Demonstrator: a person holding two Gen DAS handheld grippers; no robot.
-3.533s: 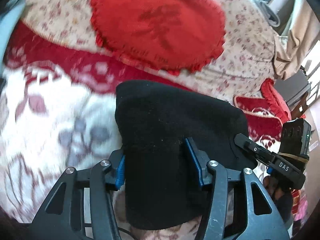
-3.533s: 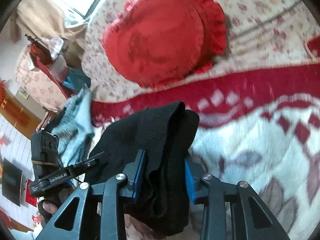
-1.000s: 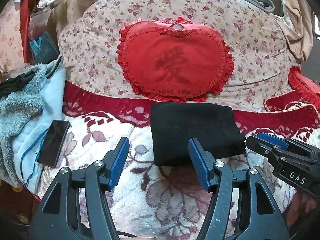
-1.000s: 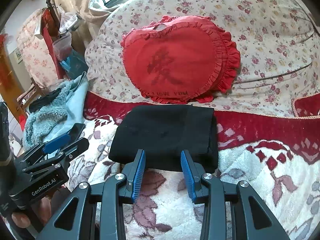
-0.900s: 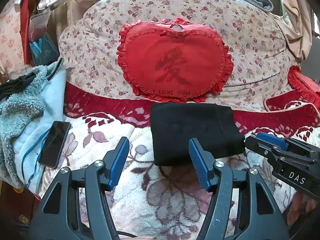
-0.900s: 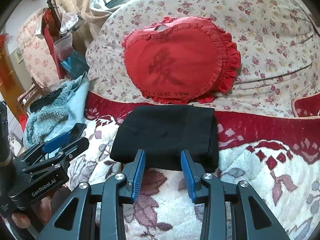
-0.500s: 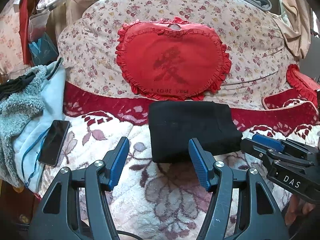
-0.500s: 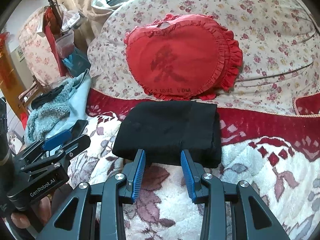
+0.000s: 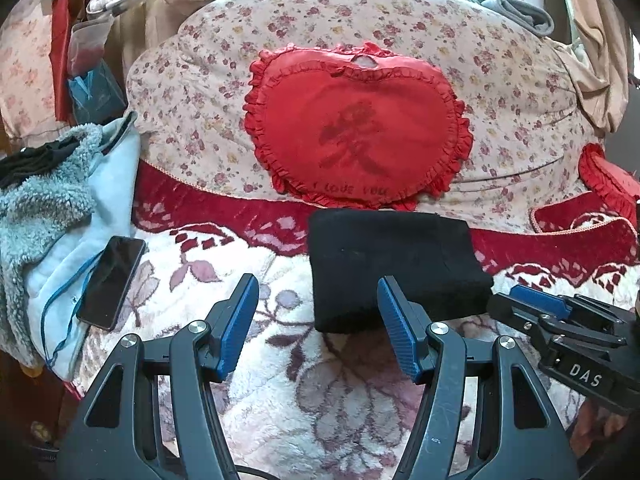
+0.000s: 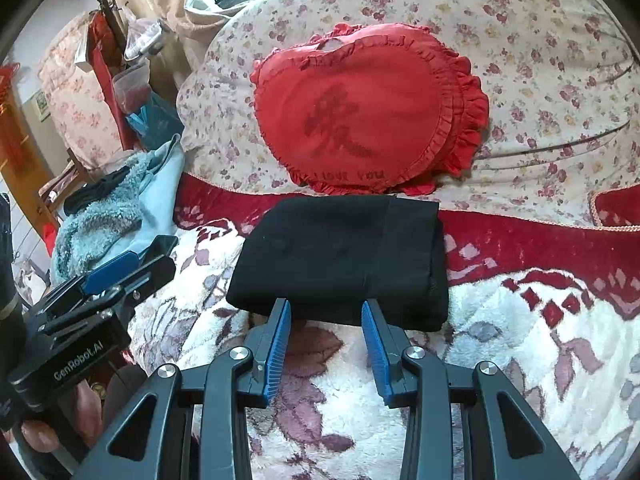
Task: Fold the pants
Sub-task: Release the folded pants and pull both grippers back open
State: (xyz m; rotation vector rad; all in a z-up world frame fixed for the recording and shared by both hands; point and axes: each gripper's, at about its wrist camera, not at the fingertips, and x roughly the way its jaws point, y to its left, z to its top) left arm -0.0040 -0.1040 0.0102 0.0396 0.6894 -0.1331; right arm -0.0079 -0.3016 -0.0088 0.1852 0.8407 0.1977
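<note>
The black pants (image 9: 394, 264) (image 10: 344, 258) lie folded into a compact rectangle on the floral blanket, just below the red heart cushion. My left gripper (image 9: 318, 294) hovers short of their near left corner, jaws wide open and empty. My right gripper (image 10: 326, 308) hangs right at the near edge of the stack, jaws partly apart with nothing between the blue pads. Each gripper shows in the other's view: the right gripper (image 9: 532, 308) at the right edge, the left gripper (image 10: 128, 260) at the left.
A red heart cushion (image 9: 356, 144) leans on the floral pillow behind the pants. A black phone (image 9: 112, 280) lies on a pale blue fleece garment (image 9: 52, 208) at the left. A second red cushion (image 9: 608, 180) sits at the far right. Floral blanket (image 9: 328, 392) spreads in front.
Since 3.5 seconds ago both grippers have let go of the pants, which now lie folded on the blanket. Over the last second only a slight drift of view.
</note>
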